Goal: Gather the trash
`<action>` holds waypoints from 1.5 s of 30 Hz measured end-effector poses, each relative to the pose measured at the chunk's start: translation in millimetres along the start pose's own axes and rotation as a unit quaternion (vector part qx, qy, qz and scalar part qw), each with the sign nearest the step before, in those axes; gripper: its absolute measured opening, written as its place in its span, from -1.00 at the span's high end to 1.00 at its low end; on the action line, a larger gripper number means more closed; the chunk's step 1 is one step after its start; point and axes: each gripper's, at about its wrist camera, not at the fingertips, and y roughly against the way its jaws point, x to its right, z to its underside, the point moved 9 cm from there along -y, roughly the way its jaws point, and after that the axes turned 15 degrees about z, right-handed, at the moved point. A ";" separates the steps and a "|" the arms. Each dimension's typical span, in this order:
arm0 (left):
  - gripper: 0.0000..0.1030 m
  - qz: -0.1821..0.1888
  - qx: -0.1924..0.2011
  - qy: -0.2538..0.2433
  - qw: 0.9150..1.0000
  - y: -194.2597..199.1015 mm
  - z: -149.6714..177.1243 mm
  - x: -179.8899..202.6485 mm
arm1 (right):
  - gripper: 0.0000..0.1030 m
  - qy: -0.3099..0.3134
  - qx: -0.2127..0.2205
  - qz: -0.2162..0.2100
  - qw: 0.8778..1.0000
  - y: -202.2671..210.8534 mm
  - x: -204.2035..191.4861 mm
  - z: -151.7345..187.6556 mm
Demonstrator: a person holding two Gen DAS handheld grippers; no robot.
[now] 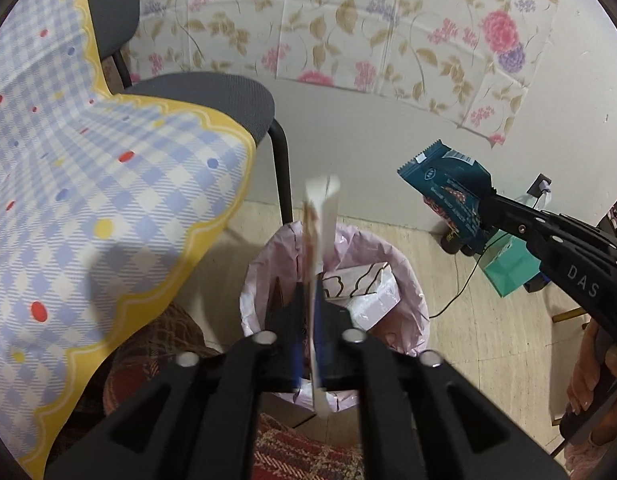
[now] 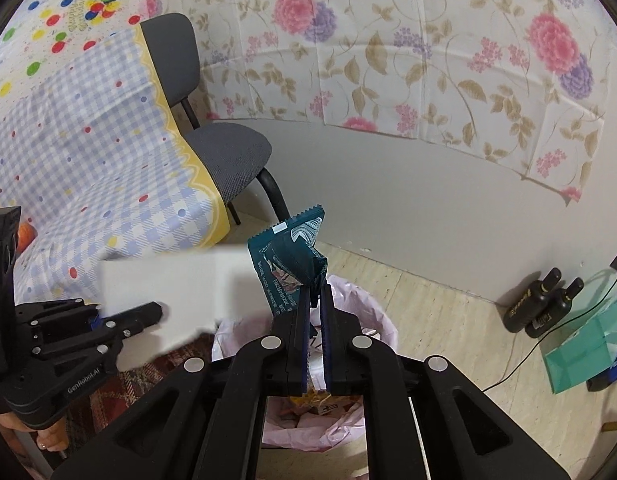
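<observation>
A bin lined with a pink bag (image 1: 412,280) (image 2: 380,312) stands on the floor below both grippers, with wrappers lying inside. My left gripper (image 1: 310,288) (image 2: 140,314) hangs over its left rim. A white paper sheet (image 1: 324,216) (image 2: 180,284) stands blurred between its slightly parted fingers, apparently loose. My right gripper (image 2: 316,290) (image 1: 488,200) is over the bin, its tips pinching the crumpled end of a teal snack wrapper (image 2: 292,248) (image 1: 448,184), which sticks up past them.
A grey chair (image 1: 212,96) (image 2: 228,152) and a table under a checked cloth (image 1: 108,200) (image 2: 88,140) stand left of the bin. By the wall at right are two dark bottles (image 2: 544,300), a teal paper bag (image 2: 580,348) and a black cable (image 2: 520,364).
</observation>
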 end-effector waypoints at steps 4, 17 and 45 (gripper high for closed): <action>-0.08 -0.003 0.013 0.003 1.000 5.4 -2.0 -6.4 | 0.53 -0.001 -0.014 -0.015 1.000 -11.1 -9.3 4.1; -0.09 -0.058 0.070 0.021 0.996 47.5 -14.7 -33.5 | 0.01 -0.002 0.005 -0.009 1.000 6.0 -9.4 -2.1; -0.86 -0.283 0.199 0.132 0.929 249.5 18.2 -152.4 | -0.77 0.097 0.130 -0.185 0.969 123.0 -199.6 -79.9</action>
